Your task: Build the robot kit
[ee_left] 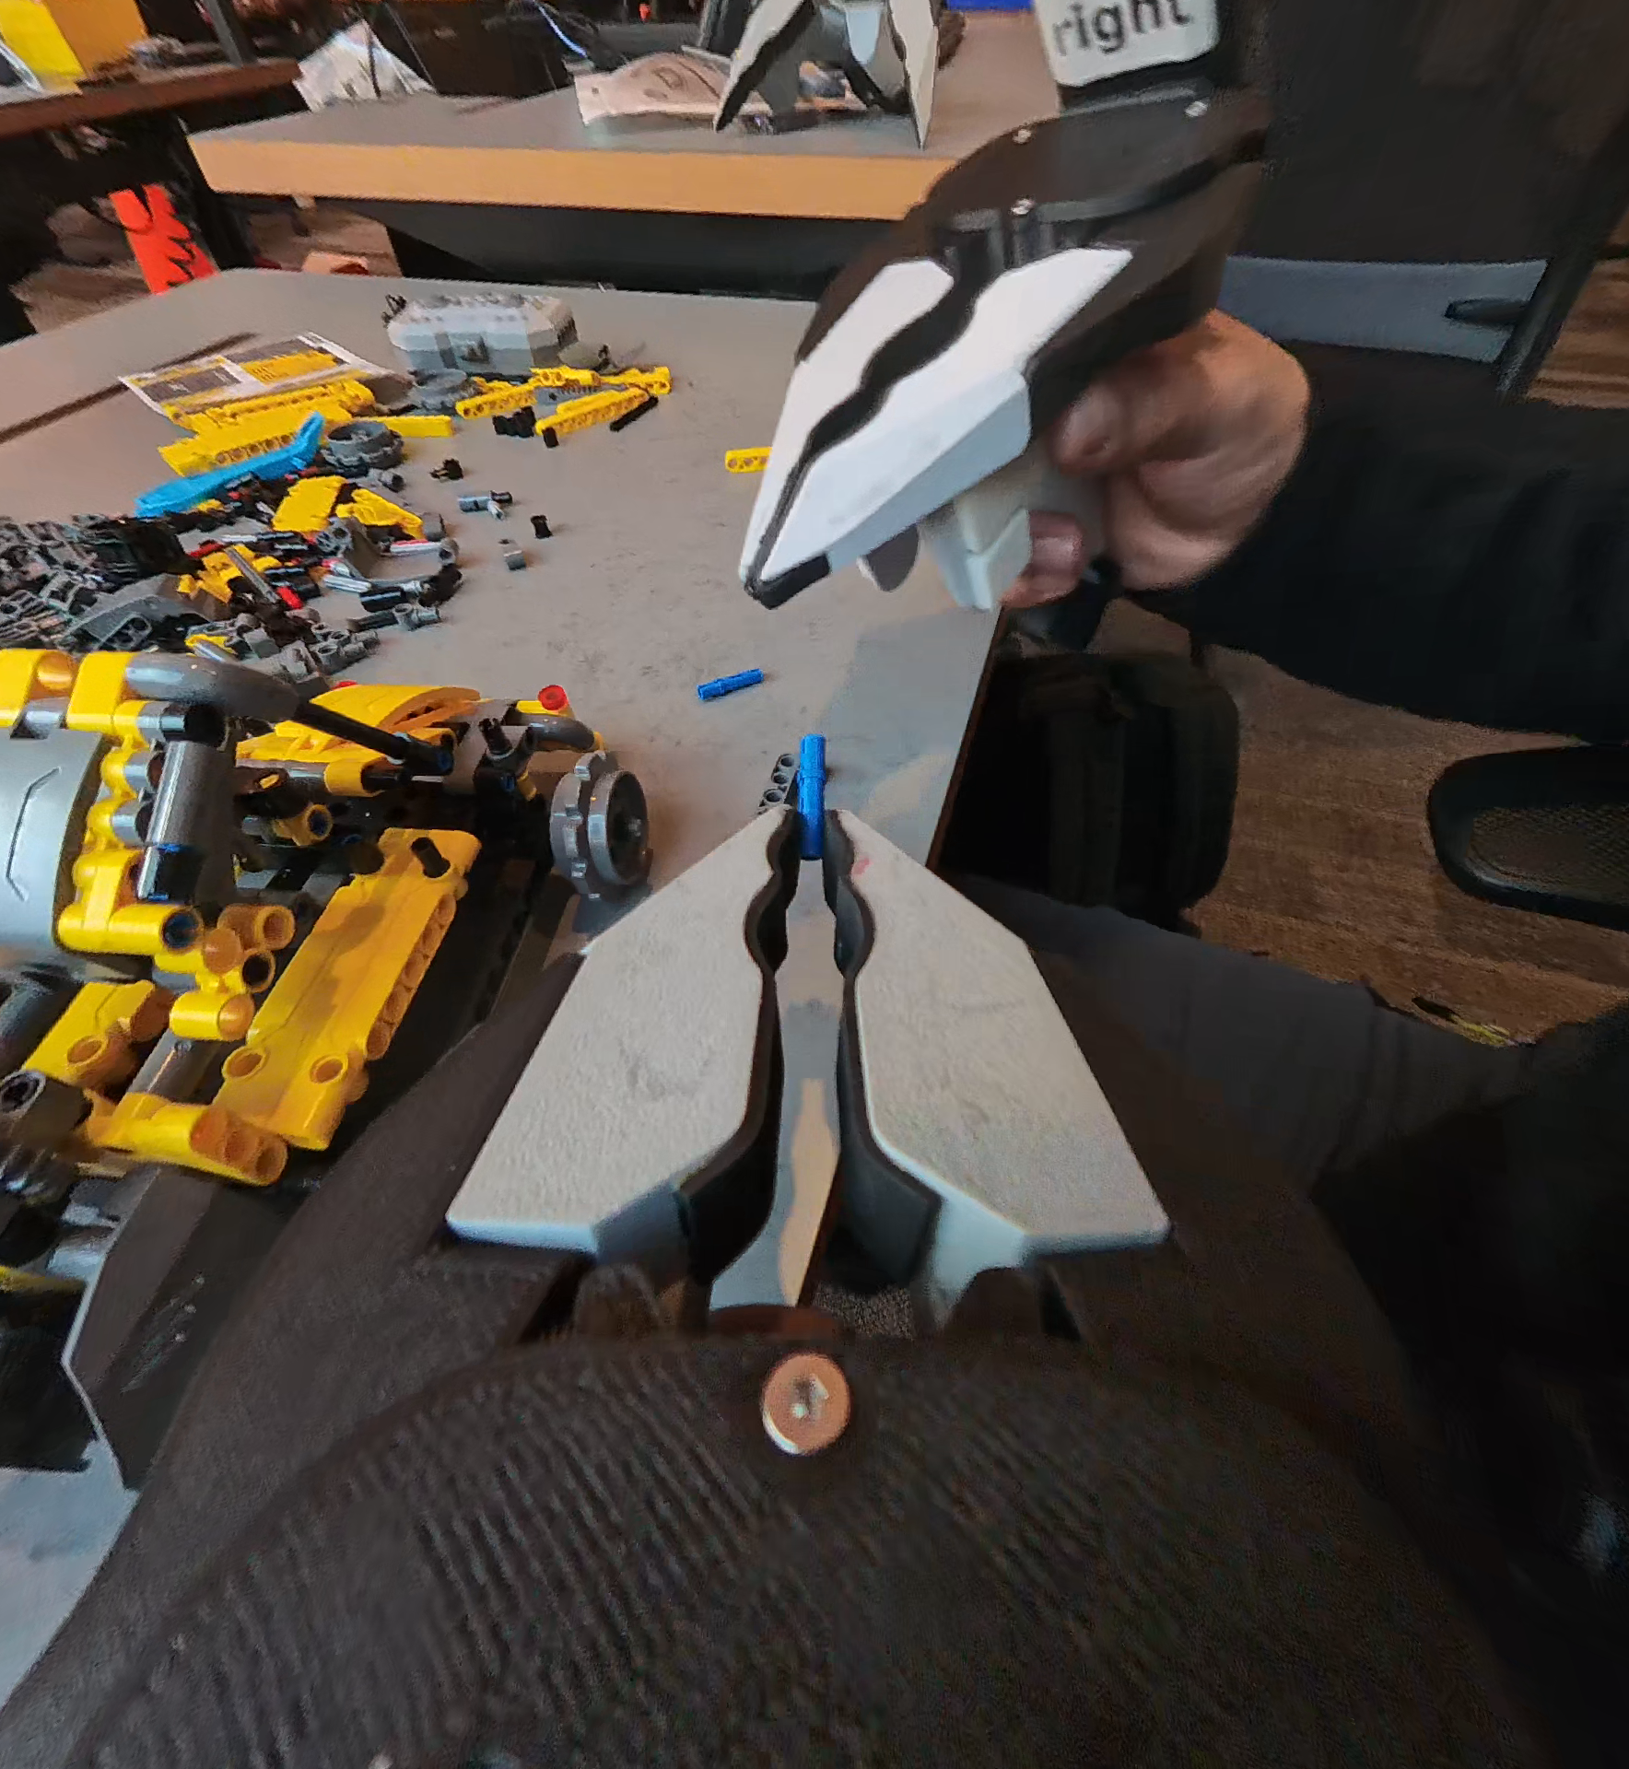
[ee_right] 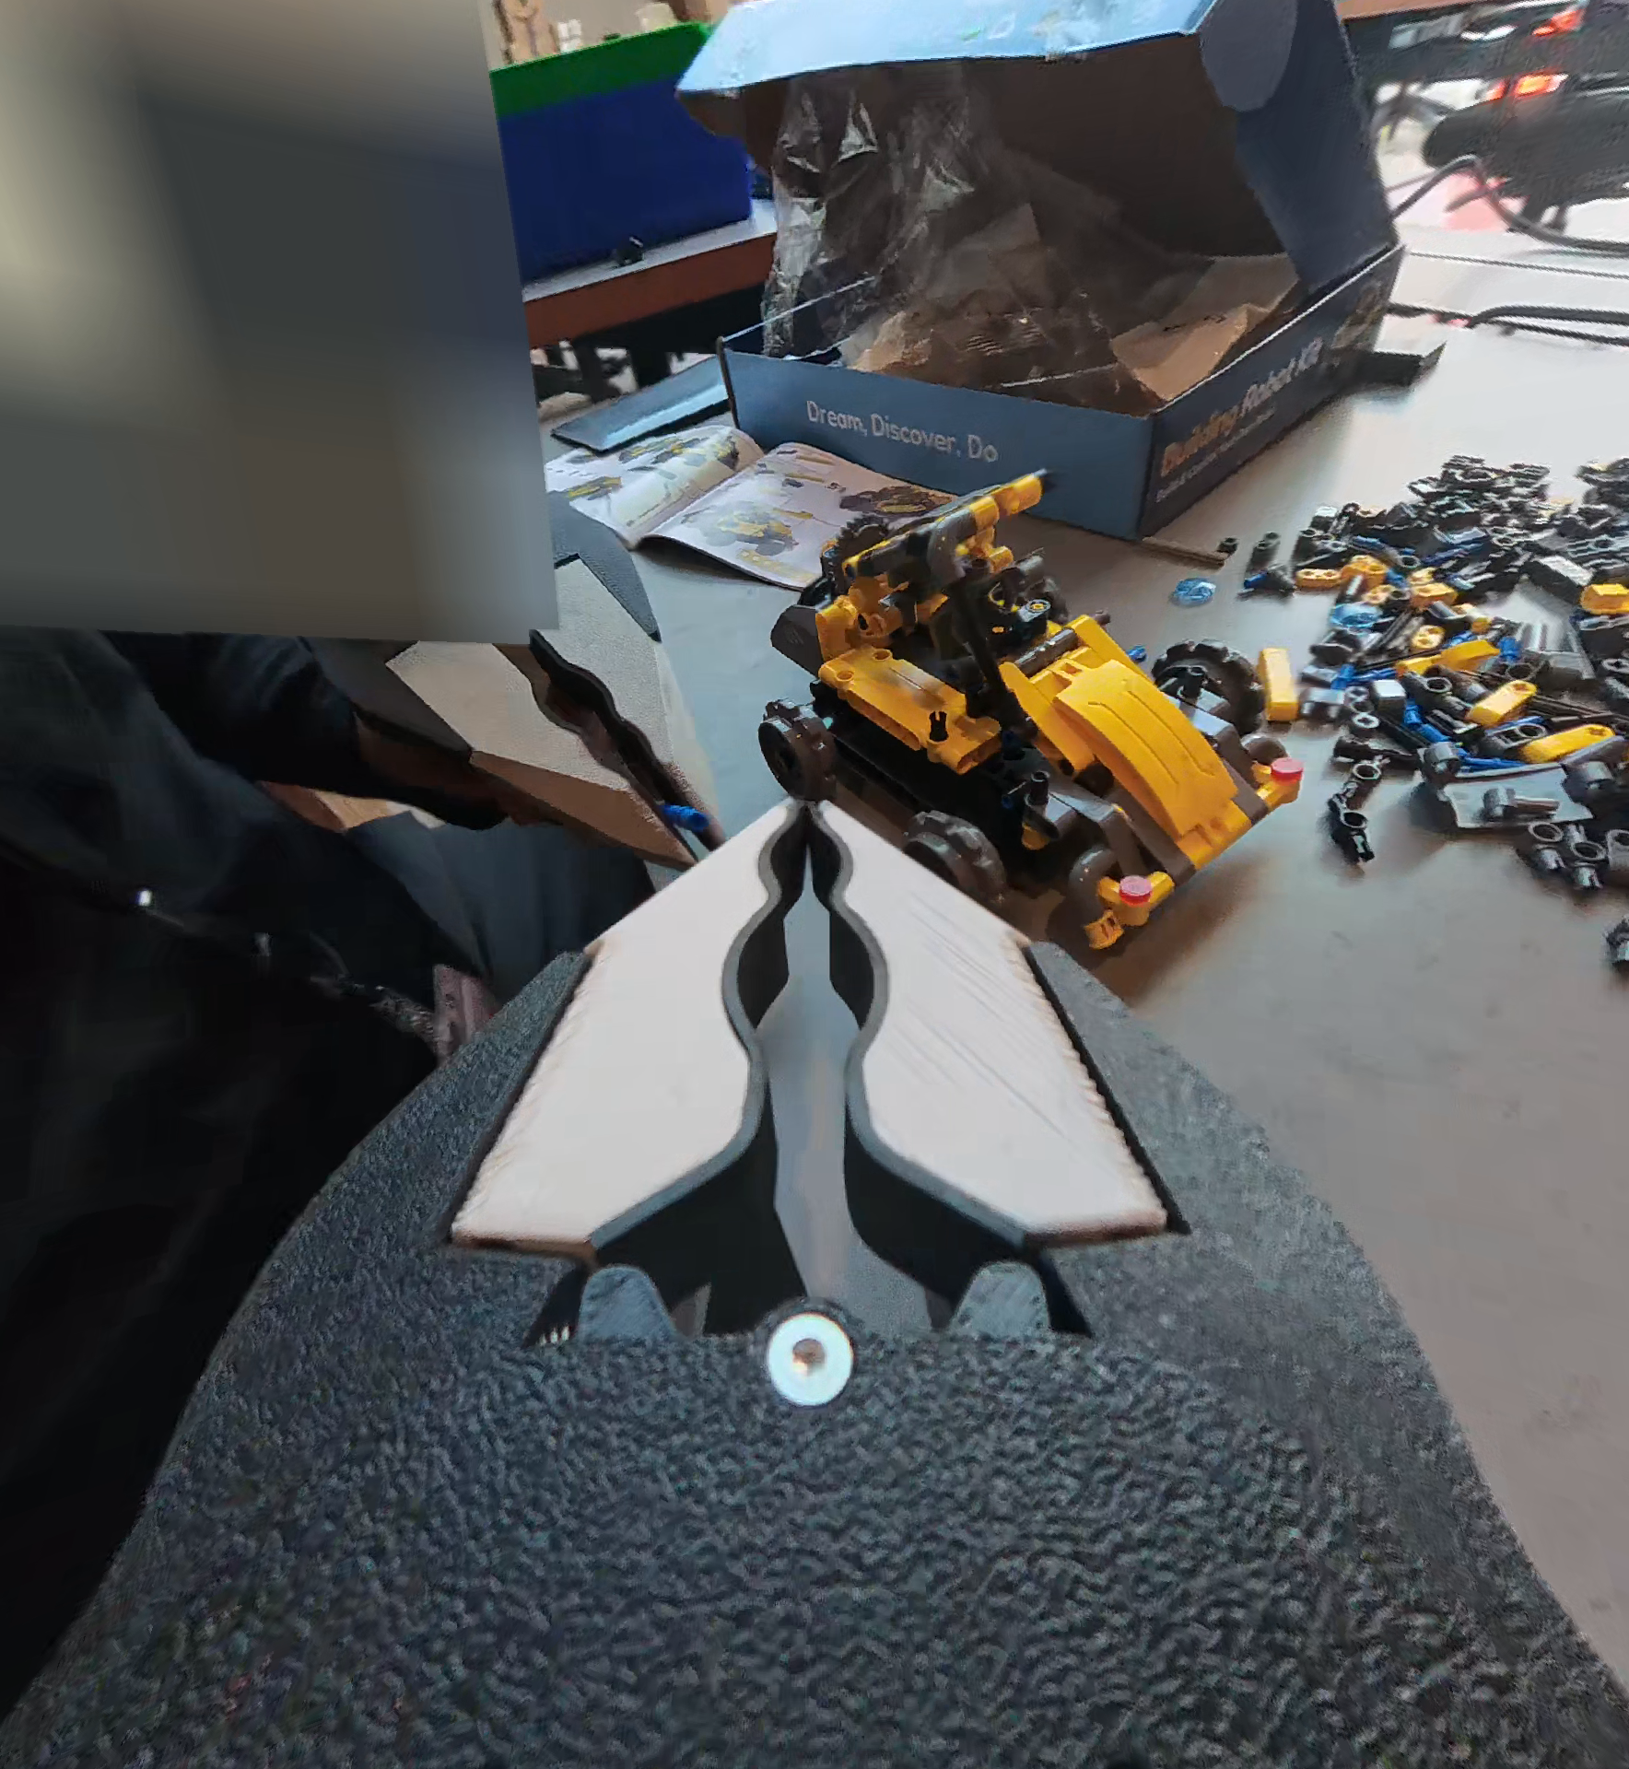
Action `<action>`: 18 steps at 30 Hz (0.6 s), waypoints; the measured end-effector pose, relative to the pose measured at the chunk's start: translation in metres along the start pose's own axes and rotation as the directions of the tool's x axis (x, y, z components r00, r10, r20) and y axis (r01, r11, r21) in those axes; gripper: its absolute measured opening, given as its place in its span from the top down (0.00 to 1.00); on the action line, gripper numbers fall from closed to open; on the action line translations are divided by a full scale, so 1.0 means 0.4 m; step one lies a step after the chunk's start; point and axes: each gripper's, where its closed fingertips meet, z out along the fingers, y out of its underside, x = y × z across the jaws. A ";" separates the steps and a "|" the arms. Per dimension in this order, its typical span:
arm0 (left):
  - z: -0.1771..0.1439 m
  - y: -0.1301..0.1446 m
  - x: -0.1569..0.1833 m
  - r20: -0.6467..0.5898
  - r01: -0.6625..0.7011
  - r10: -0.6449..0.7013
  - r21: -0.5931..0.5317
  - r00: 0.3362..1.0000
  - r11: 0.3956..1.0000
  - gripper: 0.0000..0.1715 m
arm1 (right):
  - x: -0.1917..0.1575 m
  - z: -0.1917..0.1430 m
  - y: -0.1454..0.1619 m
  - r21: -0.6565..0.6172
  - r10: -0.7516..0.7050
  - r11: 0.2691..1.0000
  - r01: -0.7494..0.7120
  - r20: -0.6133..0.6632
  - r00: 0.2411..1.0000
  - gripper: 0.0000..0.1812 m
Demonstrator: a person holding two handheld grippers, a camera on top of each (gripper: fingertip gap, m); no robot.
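My left gripper [ee_left: 809, 831] is shut on a small blue pin [ee_left: 811, 790], which sticks out past its tips near the table's right edge. It also shows in the right wrist view [ee_right: 686, 823], with the blue pin [ee_right: 683, 817] at its tip. My right gripper [ee_right: 806, 812] is shut and empty, held in the air just right of the left one. In the left wrist view it [ee_left: 777, 584] hangs above the table, a hand on its grip. A half-built yellow and grey toy vehicle [ee_right: 1021, 727] stands on the grey table [ee_right: 1366, 1101]; it shows at the left in the left wrist view [ee_left: 217, 890].
A second blue pin [ee_left: 729, 684] lies loose on the table. Heaps of yellow, black and grey parts [ee_left: 246, 536] [ee_right: 1509, 670] lie beyond the vehicle. An open blue box [ee_right: 1060, 421] and a booklet [ee_right: 744, 507] lie at the back. A black chair [ee_left: 1557, 833] stands beside the table. There is about 5 cm between the tips of the two grippers.
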 end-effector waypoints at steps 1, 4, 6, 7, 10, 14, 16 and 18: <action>0.004 0.001 -0.003 -0.002 -0.003 0.003 -0.014 1.000 1.000 0.99 | 0.011 -0.006 0.000 -0.004 0.008 1.000 -0.008 0.032 0.999 1.00; 0.023 -0.010 -0.009 0.000 -0.003 0.003 -0.020 1.000 1.000 0.99 | 0.016 -0.023 0.011 -0.034 0.039 0.999 -0.035 0.136 0.990 0.99; 0.040 -0.027 -0.001 -0.021 -0.001 0.001 0.000 1.000 1.000 0.99 | 0.010 -0.023 0.013 -0.030 0.073 0.997 -0.070 0.161 0.984 0.95; 0.047 -0.034 0.006 -0.038 -0.002 0.002 0.012 0.999 1.000 0.99 | 0.000 -0.021 0.017 -0.028 0.086 0.996 -0.082 0.175 0.981 0.94; 0.062 -0.039 0.018 -0.062 -0.008 0.009 0.013 0.998 1.000 0.99 | -0.023 -0.019 0.020 -0.004 0.119 0.993 -0.121 0.180 0.976 0.95; 0.064 -0.051 0.026 -0.076 -0.012 0.015 0.039 0.997 0.999 0.99 | -0.037 -0.037 0.011 0.007 0.124 0.992 -0.126 0.156 0.980 0.92; 0.066 -0.051 0.028 -0.078 -0.015 0.018 0.037 0.997 0.999 0.99 | -0.053 -0.041 0.008 0.002 0.124 0.992 -0.126 0.172 0.977 0.91; 0.065 -0.053 0.034 -0.078 -0.031 0.034 0.045 0.996 0.999 0.99 | -0.058 -0.036 0.015 -0.016 0.117 0.993 -0.116 0.156 0.981 0.93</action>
